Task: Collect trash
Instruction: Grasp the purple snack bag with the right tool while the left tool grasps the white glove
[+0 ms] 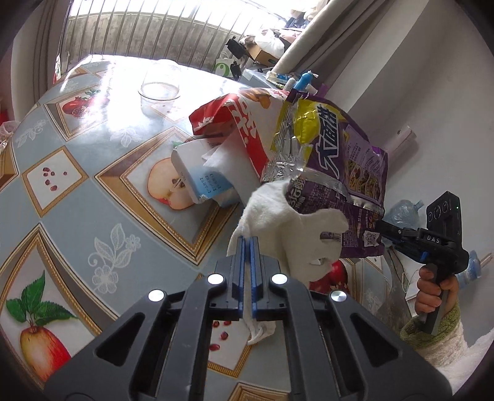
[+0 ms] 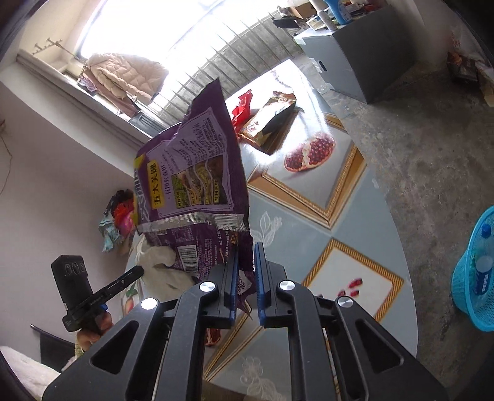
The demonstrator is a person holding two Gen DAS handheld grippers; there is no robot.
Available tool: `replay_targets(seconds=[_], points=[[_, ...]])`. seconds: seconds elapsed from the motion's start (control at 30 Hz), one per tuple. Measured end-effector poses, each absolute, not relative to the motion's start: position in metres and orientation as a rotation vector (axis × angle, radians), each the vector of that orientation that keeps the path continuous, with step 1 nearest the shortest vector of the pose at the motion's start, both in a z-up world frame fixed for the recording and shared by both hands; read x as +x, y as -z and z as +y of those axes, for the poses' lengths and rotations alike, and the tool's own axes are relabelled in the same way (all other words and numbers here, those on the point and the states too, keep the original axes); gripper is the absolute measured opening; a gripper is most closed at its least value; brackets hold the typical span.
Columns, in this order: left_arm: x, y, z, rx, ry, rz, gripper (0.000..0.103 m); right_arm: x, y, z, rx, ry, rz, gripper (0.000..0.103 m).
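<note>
The purple bag [image 2: 197, 185] hides most of the tissue [image 1: 278, 222] from my right side, and how far the tissue reaches into it I cannot tell. My left gripper [image 1: 247, 243] is clenched on the tissue's edge, my right gripper [image 2: 246, 246] nips the bag's lower corner, fingers [image 2: 261, 277] slightly apart. Beyond my fingertips lie a red bag [image 1: 234, 123], a box [image 1: 191, 172], the fruit-patterned tablecloth [image 1: 77, 185] and a barred window [image 1: 139, 27].

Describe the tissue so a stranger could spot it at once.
Above the fruit-print table, the left hand-held gripper pinches a crumpled tissue. It is tucked into the purple bag; alone among the printed wrappers, it is plain soft white.
</note>
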State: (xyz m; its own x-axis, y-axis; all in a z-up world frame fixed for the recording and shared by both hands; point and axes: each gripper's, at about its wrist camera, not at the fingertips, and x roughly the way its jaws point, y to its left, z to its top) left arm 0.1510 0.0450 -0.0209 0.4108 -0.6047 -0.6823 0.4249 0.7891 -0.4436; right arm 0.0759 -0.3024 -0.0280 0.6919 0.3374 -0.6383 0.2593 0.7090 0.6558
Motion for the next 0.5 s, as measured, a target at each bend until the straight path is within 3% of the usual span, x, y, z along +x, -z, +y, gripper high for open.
replay_targets(seconds=[0.37,0.43,0.5], points=[[0.124,0.035,0.062,-0.203,0.573,1.049,0.005,0.015,0.048,-0.31,0.98,0.03,0.862,0.01],[0.128,0.035,0.064,-0.222,0.568,1.054,0.025,0.013,0.051,-0.313,1.016,0.037,0.858,0.01],[0.133,0.034,0.065,-0.236,0.563,1.053,0.033,0.011,0.053,-0.316,1.045,0.036,0.85,0.012]])
